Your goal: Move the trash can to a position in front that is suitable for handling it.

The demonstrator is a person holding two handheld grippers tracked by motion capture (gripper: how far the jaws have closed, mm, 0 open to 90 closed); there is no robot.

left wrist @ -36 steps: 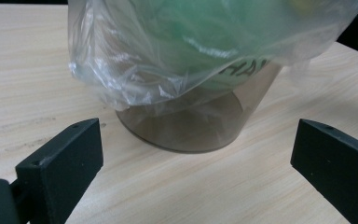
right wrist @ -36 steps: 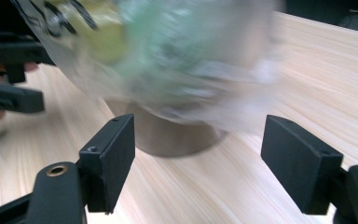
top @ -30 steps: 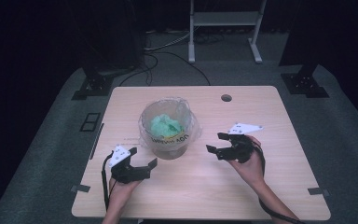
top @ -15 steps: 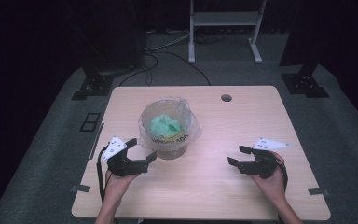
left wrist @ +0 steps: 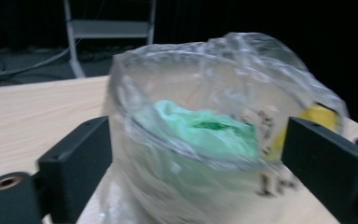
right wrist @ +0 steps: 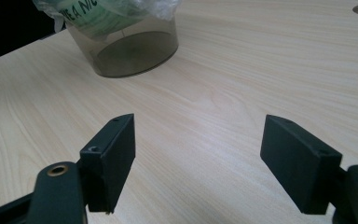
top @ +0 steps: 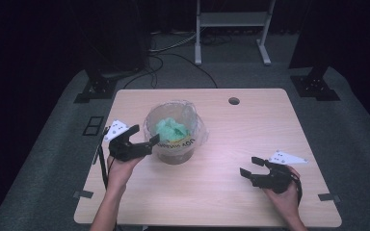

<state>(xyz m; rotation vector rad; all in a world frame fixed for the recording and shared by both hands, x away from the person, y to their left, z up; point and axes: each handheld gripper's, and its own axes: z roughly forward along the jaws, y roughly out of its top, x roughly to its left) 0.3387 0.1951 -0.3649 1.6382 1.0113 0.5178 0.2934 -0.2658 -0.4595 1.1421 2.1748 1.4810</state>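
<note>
A clear round bin (top: 176,132) lined with a clear plastic bag stands mid-table, with a crumpled green wad (top: 170,129) inside. My left gripper (top: 143,136) is open at the bin's left side, its jaws close to the bag. In the left gripper view the bag-lined bin (left wrist: 205,154) sits between the spread jaws and the green wad (left wrist: 205,128) shows through the plastic. My right gripper (top: 248,166) is open low over the table's front right, nothing between its jaws. The right gripper view has the bin's base (right wrist: 126,49) far off at the upper left.
The wooden table (top: 250,125) has a round cable hole (top: 233,101) near its far edge. Black stands and cables lie on the dark floor behind. A yellow label (left wrist: 317,119) shows on the bin's far side.
My left gripper has moved forward and up to the bin's left side. My right gripper has drawn back from beside the bin to the front right of the table.
</note>
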